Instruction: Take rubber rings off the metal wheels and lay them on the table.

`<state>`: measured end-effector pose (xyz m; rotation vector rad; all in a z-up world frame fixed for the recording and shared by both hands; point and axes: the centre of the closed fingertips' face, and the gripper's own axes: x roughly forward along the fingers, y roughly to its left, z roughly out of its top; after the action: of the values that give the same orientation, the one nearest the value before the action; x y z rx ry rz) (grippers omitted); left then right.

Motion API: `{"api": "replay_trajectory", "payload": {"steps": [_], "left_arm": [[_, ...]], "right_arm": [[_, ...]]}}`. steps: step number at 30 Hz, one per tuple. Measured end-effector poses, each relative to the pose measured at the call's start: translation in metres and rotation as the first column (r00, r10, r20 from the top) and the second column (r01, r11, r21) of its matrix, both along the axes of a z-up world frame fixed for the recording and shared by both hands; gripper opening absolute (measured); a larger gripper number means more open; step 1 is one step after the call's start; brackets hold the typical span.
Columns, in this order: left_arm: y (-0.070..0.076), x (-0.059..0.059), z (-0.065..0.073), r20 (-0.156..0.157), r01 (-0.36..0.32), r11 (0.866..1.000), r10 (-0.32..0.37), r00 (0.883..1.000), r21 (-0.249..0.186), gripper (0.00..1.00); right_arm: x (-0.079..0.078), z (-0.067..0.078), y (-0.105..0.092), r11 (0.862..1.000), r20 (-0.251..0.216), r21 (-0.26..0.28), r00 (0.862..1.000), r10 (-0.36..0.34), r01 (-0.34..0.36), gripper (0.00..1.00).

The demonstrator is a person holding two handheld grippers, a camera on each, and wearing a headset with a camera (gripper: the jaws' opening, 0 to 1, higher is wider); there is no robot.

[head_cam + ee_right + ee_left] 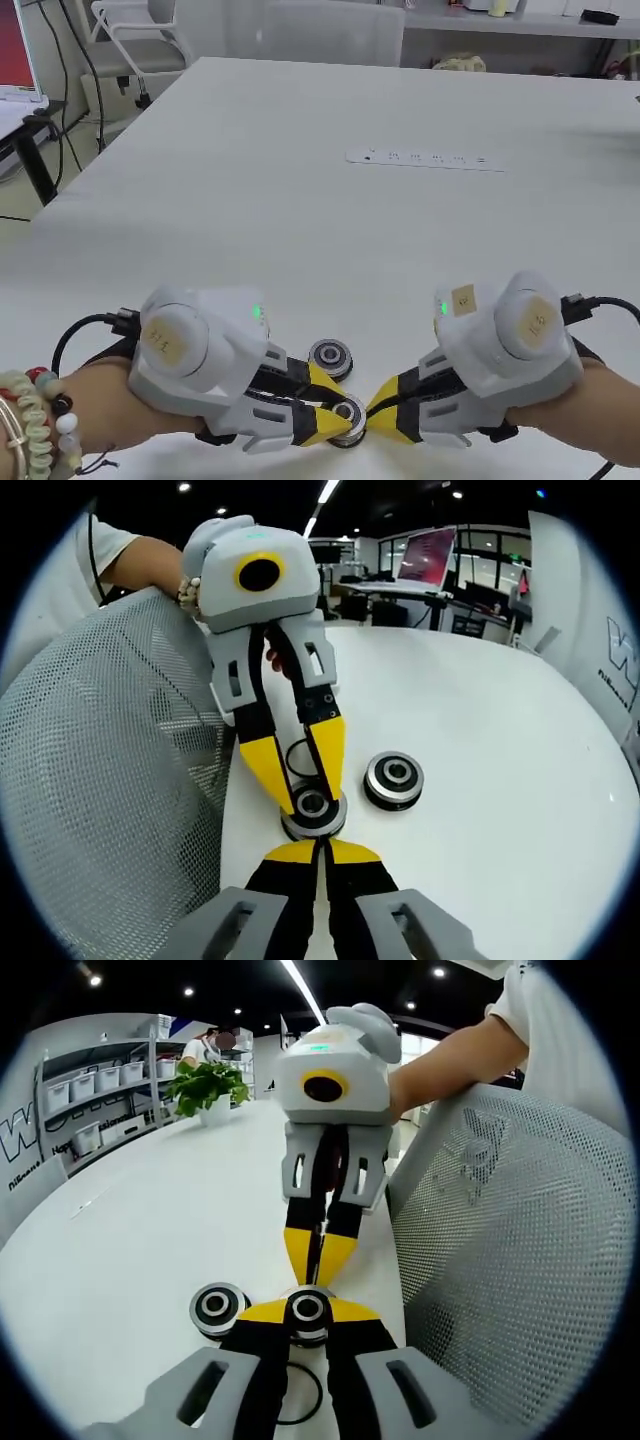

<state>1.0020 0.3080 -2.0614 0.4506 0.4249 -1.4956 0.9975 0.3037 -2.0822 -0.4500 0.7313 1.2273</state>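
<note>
A metal wheel (348,414) sits near the table's front edge between my two grippers. My left gripper (335,425) is shut on it, a yellow-tipped jaw on either side of the wheel (307,1310). My right gripper (375,410) faces it with jaws shut, and its tips (322,852) touch the rim of the wheel (313,805). I cannot tell whether they pinch the rubber. A second wheel (330,356) stands free just beyond, also seen in the gripper views (217,1306) (393,778). A loose black rubber ring (320,1397) lies on the table under my left gripper.
A white power strip (425,158) lies mid-table. A grey mesh chair back (500,1260) stands close behind the front edge of the white table (250,200). Chairs (135,40) stand at the far side. A potted plant (208,1088) sits at one end.
</note>
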Motion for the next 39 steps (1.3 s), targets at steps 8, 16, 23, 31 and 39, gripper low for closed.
{"api": "replay_trajectory", "payload": {"steps": [8,16,23,31,39], "left_arm": [[0.0,0.0,0.0,-0.003,0.0,1.0,0.0,1.0,-0.003,0.08],[0.001,0.0,0.001,-0.002,-0.001,1.0,0.001,1.0,-0.003,0.08],[0.0,0.0,0.001,-0.001,-0.002,1.0,0.002,1.0,-0.003,0.08],[0.0,0.001,0.001,-0.001,-0.005,1.0,0.005,1.0,-0.004,0.07],[0.0,0.001,0.001,0.003,-0.002,1.0,0.002,1.0,0.002,0.07]], "right_arm": [[0.0,-0.002,-0.002,0.994,-0.112,-0.018,0.987,-0.113,0.112,0.0],[0.002,-0.003,-0.004,0.982,-0.187,-0.029,0.964,-0.19,0.188,0.0],[0.003,0.001,-0.007,0.968,-0.268,0.02,0.934,-0.236,0.25,0.0],[0.008,0.01,-0.01,0.947,-0.317,0.079,0.909,-0.272,0.311,0.0],[0.006,0.014,-0.005,0.944,-0.324,0.098,0.907,-0.268,0.314,0.0]]}}
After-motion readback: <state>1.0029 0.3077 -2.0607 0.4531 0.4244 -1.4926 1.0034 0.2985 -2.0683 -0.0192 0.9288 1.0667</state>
